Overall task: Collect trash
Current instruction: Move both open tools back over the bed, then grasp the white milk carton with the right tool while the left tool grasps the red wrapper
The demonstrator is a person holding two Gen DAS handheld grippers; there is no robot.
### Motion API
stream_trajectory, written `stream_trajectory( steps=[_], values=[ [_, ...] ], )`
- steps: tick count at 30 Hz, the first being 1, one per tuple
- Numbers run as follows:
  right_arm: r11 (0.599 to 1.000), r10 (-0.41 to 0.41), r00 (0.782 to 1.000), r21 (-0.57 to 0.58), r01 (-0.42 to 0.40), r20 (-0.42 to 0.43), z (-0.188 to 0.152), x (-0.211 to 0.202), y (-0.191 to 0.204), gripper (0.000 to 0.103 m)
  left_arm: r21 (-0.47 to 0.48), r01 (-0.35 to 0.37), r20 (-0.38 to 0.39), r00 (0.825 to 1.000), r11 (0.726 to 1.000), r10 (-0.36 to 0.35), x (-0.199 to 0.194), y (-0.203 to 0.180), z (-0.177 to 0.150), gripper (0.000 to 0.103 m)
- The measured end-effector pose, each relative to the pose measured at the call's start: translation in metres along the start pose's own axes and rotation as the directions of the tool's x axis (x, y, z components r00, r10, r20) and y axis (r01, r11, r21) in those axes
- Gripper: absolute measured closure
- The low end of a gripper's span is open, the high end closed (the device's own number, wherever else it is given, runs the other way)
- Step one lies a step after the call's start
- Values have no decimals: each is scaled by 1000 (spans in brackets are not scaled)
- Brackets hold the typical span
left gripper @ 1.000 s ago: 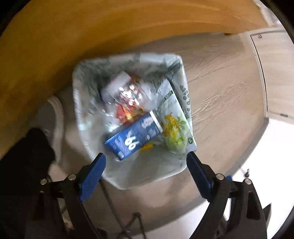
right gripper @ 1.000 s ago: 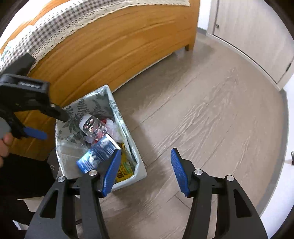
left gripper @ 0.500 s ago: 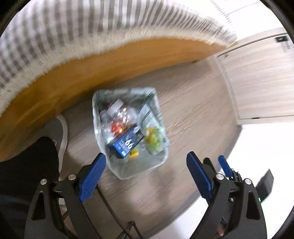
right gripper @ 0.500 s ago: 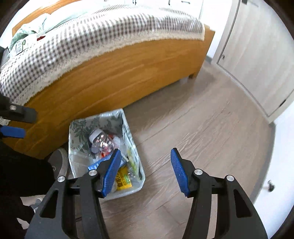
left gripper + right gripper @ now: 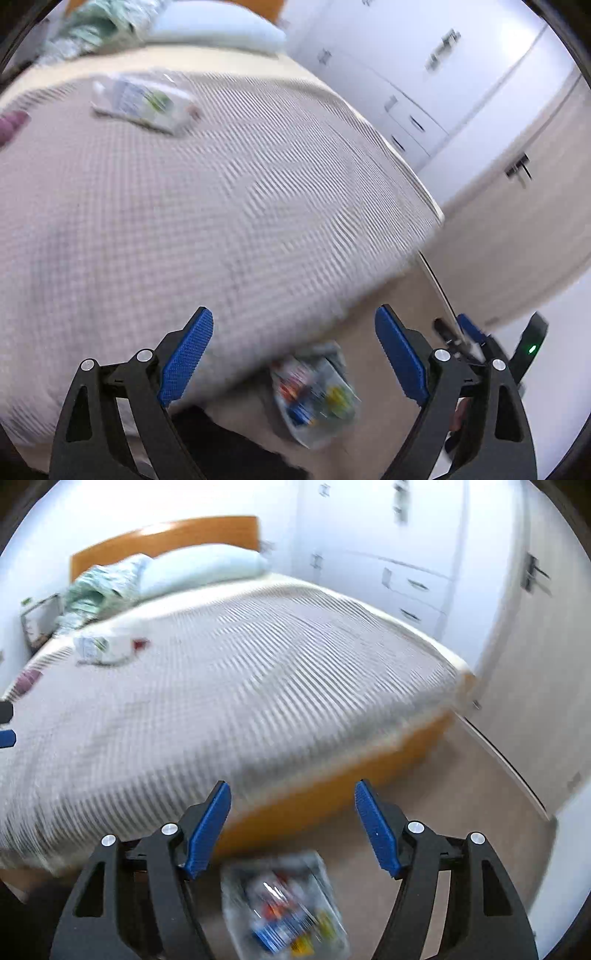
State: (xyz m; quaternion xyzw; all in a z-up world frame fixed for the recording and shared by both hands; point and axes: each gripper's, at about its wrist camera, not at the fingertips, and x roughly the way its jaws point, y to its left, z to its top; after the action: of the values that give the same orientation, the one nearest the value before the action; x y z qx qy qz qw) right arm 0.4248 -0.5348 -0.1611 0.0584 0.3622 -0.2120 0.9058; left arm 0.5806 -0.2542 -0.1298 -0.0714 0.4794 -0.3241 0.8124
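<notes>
A lined trash bin [image 5: 317, 398] [image 5: 284, 904] full of colourful wrappers and a blue carton stands on the floor by the bed, low in both views. On the checked bedspread [image 5: 221, 203] [image 5: 240, 672] lies a white and green wrapper [image 5: 144, 103] [image 5: 107, 644]. A dark red item [image 5: 11, 125] [image 5: 27, 677] rests near the left edge. My left gripper [image 5: 293, 354] is open and holds nothing. My right gripper [image 5: 293, 823] has its jaws opening with nothing between them. Both hang high above the bin, apart from it.
A wooden bed frame [image 5: 332, 775] and headboard [image 5: 166, 539] carry a pillow [image 5: 199, 568] and crumpled green cloth [image 5: 96, 590]. White wardrobes with drawers [image 5: 413, 587] line the far wall. A pale door [image 5: 535, 664] stands at the right. The other gripper's blue tip [image 5: 5, 736] shows at the left edge.
Both grippers have risen and tilted up from over the bin, so the bed top and wardrobes now fill the views. The right jaws stand wider.
</notes>
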Motion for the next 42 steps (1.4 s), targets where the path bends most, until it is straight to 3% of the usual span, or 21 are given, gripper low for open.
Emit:
stream_trajectory(
  steps=[2, 4, 6, 9, 12, 15, 19, 21, 23, 26, 28, 29, 31, 32, 33, 35, 36, 37, 38, 40, 42],
  values=[
    [997, 80, 997, -4, -80, 18, 38, 18, 25, 36, 5, -46, 47, 998, 999, 46, -13, 30, 25, 16],
    [985, 174, 985, -13, -173, 25, 66, 36, 44, 25, -13, -95, 89, 991, 995, 96, -20, 60, 44, 15],
    [940, 340, 939, -55, -337, 48, 101, 60, 76, 23, -59, -135, 127, 982, 989, 141, -22, 99, 62, 14],
    [861, 487, 873, -189, -473, 30, 151, 103, 134, 16, -131, -158, 160, 971, 979, 179, -22, 149, 76, 14],
    [776, 541, 839, -353, -523, -55, 194, 155, 200, 16, -189, -181, 227, 948, 965, 223, -19, 196, 81, 14],
    [733, 549, 827, -405, -547, -122, 222, 214, 257, 16, -165, -330, 277, 889, 930, 364, -10, 215, 82, 14],
    [716, 496, 853, -479, -508, -163, 243, 276, 312, 16, -131, -417, 376, 819, 899, 434, -8, 227, 85, 14],
    [697, 505, 841, -483, -530, -195, 255, 301, 325, 16, -164, -422, 384, 805, 892, 452, -10, 240, 92, 14],
    [666, 544, 794, -437, -605, -270, 262, 324, 332, 16, -205, -393, 397, 804, 896, 444, -12, 250, 97, 14],
    [671, 583, 770, -381, -637, -260, 266, 332, 328, 16, -244, -380, 412, 792, 892, 450, -18, 265, 99, 14],
    [660, 612, 742, -340, -670, -275, 262, 329, 324, 28, -263, -376, 406, 792, 889, 456, -18, 274, 101, 14],
    [623, 644, 705, -331, -709, -297, 258, 321, 317, 33, -269, -367, 400, 799, 891, 449, -14, 279, 105, 14],
    [573, 693, 651, -313, -758, -309, 252, 304, 309, 102, -272, -355, 380, 814, 894, 439, -7, 283, 108, 14],
    [527, 735, 590, -265, -807, -336, 244, 289, 303, 103, -273, -350, 375, 819, 896, 434, -6, 285, 109, 14],
    [510, 733, 579, -275, -815, -357, 237, 279, 305, 102, -270, -348, 372, 822, 898, 430, -5, 286, 108, 14],
    [533, 686, 658, -400, -745, -310, 224, 258, 313, 102, -255, -355, 363, 827, 900, 429, -2, 284, 108, 14],
    [533, 689, 670, -433, -727, -276, 223, 252, 315, 83, -248, -360, 359, 828, 899, 430, 0, 284, 108, 14],
    [531, 701, 667, -441, -724, -252, 226, 251, 316, 26, -245, -367, 359, 826, 897, 436, 1, 284, 109, 14],
    [551, 701, 680, -444, -707, -214, 234, 255, 318, 9, -243, -374, 361, 822, 895, 441, 2, 283, 107, 14],
    [612, 684, 721, -448, -652, -114, 250, 266, 324, 8, -232, -375, 364, 822, 897, 438, 1, 277, 105, 14],
    [633, 648, 738, -407, -659, -187, 265, 299, 337, 8, -223, -373, 364, 825, 900, 432, 2, 274, 104, 14]
  ],
)
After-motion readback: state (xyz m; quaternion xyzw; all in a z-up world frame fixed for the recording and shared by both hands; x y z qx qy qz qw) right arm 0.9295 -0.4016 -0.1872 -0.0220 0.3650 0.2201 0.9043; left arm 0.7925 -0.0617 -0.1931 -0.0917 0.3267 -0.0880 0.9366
